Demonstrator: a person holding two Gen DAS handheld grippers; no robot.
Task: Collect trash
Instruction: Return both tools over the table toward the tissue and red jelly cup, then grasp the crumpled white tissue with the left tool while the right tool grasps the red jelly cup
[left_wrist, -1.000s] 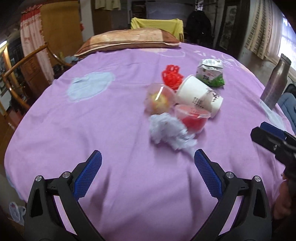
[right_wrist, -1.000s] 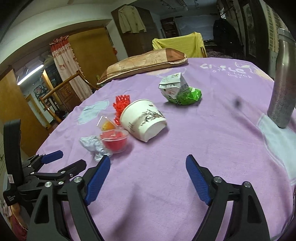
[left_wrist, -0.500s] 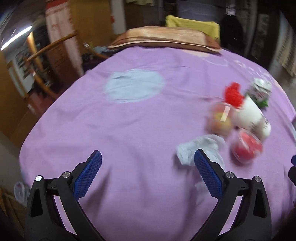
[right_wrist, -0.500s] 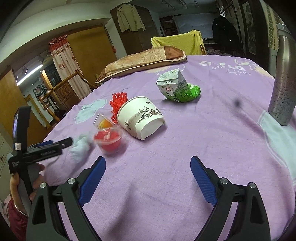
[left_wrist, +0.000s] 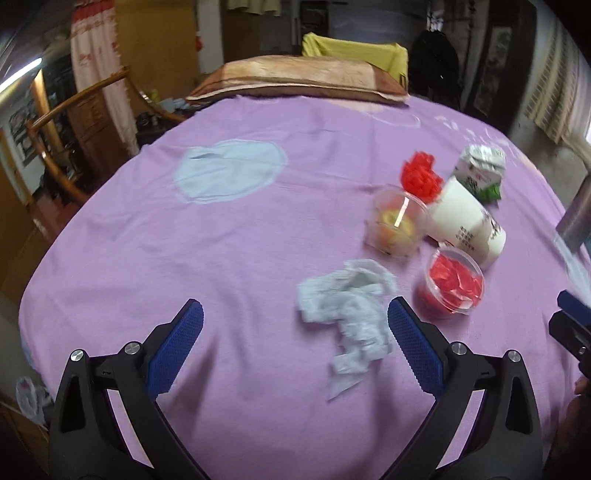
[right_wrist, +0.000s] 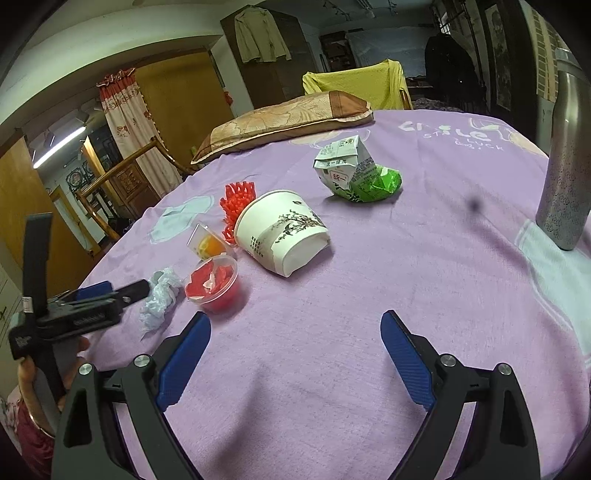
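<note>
The crumpled tissue (left_wrist: 351, 310) lies on the purple tabletop (left_wrist: 221, 240), near the left tongs (left_wrist: 295, 336), whose jaws stand apart and empty. I judge it light, soft and crushable; pinch the bunched middle. Its ragged tail points nearward. The right tongs (right_wrist: 295, 358) are also apart, empty.

Dim indoor light; a fluorescent tube (right_wrist: 61, 149) glows at far left. The left wrist view is motion-blurred, the right sharper. Fisheye bending and dark corners frame both; soft shadows lie on the purple cloth (right_wrist: 332, 350).
</note>
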